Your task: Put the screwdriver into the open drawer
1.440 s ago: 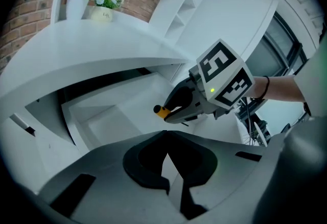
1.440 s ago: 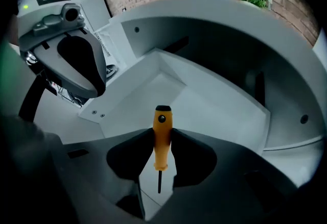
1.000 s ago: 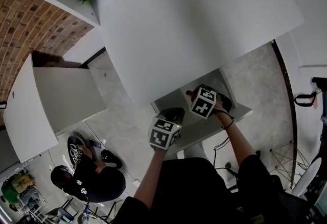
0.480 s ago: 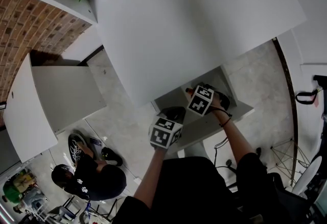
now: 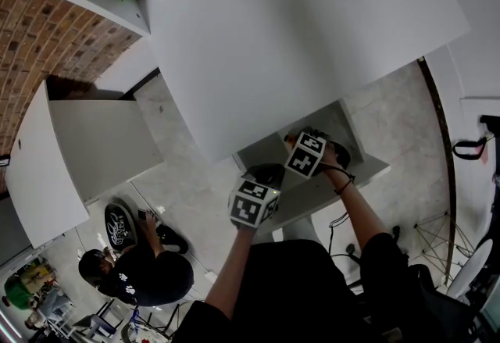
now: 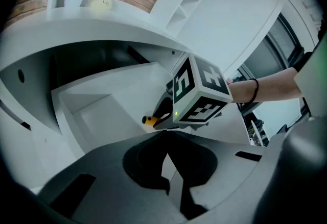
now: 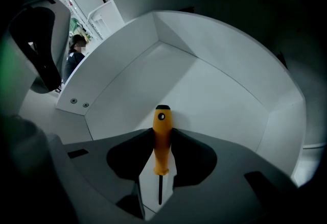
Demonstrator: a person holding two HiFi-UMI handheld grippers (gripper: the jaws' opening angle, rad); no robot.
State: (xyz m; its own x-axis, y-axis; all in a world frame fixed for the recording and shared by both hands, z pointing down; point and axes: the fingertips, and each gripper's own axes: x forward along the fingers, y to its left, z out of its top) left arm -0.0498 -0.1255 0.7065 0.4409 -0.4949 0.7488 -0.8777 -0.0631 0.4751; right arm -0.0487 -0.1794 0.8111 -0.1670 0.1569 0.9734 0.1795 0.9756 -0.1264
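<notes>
While the white desk [image 5: 312, 37] fills most of the head view, the open drawer [image 7: 214, 100] juts out from under its near edge, its pale floor bare in the part that shows. The right gripper [image 5: 297, 143] hangs over that drawer and points steeply down into it. The left gripper [image 6: 166, 139] waits just beside the drawer's front edge, its jaws drawn almost together with nothing between them. The right jaws stand partly spread and pinch the orange handle of the screwdriver [image 7: 162, 141]. The thin dark shaft runs back between the jaws, and the handle's black-capped end points out toward the drawer floor.

Judged from this, the carrying step is nearly done and the release is in hand. The next move calls for a short descent until the handle is close to the drawer floor. The right jaws should then widen so the screwdriver drops flat inside the walls.
</notes>
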